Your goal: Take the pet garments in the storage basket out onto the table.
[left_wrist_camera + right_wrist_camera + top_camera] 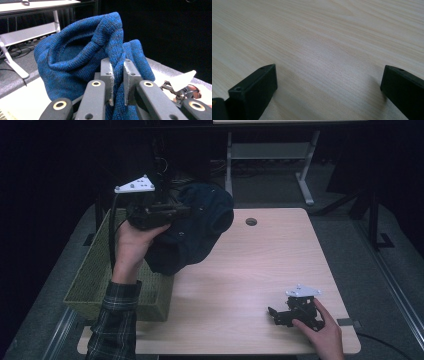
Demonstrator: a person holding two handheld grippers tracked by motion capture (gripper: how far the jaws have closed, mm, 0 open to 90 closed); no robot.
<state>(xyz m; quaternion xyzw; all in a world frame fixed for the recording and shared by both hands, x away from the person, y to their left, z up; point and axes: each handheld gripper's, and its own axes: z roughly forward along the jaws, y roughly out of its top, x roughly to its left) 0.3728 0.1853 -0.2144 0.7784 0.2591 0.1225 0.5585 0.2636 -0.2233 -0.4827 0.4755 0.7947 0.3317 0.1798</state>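
Observation:
A dark blue knitted garment (197,232) hangs in the air over the table's left side, bunched and drooping toward the wood. My left gripper (172,211) is raised in a hand above the basket and is shut on a fold of it. In the left gripper view the garment (75,62) fills the middle, and the left gripper (117,68) pinches a ridge of the knit between its grey pads. My right gripper (274,316) rests on the table near the front right, held by a hand. Its jaws (329,82) stand wide apart over bare wood with nothing between them.
A green woven basket (95,275) stands at the table's left edge, under my left forearm. The light wooden table (270,260) has a cable hole (251,221) near its far edge. Another table's white legs (305,180) stand behind.

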